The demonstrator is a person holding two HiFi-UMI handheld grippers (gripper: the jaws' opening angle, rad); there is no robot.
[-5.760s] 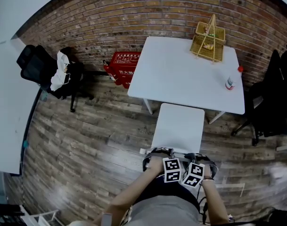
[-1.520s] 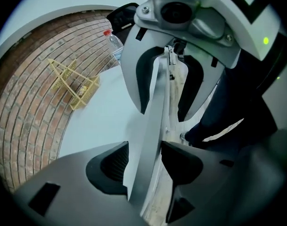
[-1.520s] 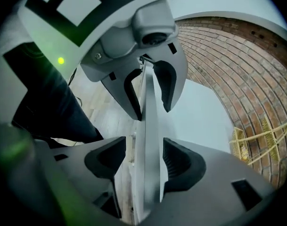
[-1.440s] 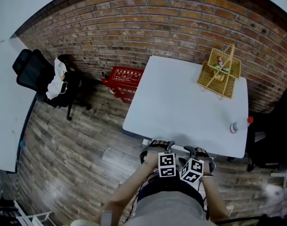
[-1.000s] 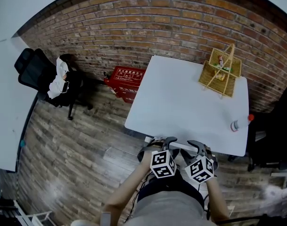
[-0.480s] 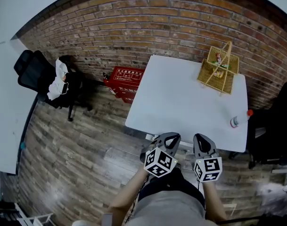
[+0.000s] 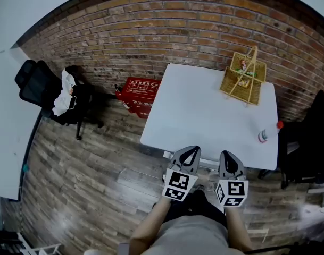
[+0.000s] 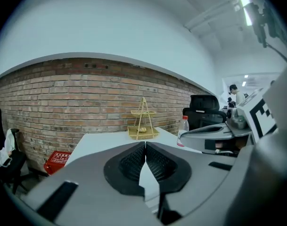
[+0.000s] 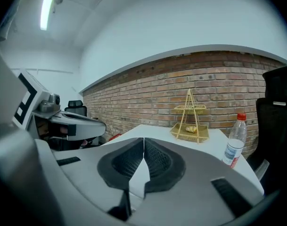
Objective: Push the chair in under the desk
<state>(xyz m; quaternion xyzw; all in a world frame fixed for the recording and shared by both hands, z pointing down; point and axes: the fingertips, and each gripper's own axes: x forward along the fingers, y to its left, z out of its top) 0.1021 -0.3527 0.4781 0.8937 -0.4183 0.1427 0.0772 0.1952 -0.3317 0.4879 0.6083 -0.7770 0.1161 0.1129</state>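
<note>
The white chair (image 7: 208,164) stands pushed in under the white desk (image 7: 204,105); only a thin strip of its back shows at the desk's near edge in the head view. My left gripper (image 7: 189,149) and right gripper (image 7: 229,154) hover side by side above that edge, apart from the chair and pointing toward the desk. Both are shut with nothing between the pads, the right one's jaws having just closed. In the left gripper view the left gripper (image 8: 145,147) looks across the desk (image 8: 101,142). The right gripper (image 9: 143,142) does the same over the desk (image 9: 156,129).
A wicker basket stand (image 7: 243,76) and a plastic bottle (image 7: 265,134) are on the desk's far right side. A red box (image 7: 138,89) sits by the brick wall. Black office chairs stand at the left (image 7: 50,86) and right (image 7: 305,137). Another white table (image 7: 5,121) lies at the far left.
The chair, once out in front of the desk, is now under it. Both grippers have let go of the chair back, risen, rolled upright and closed.
</note>
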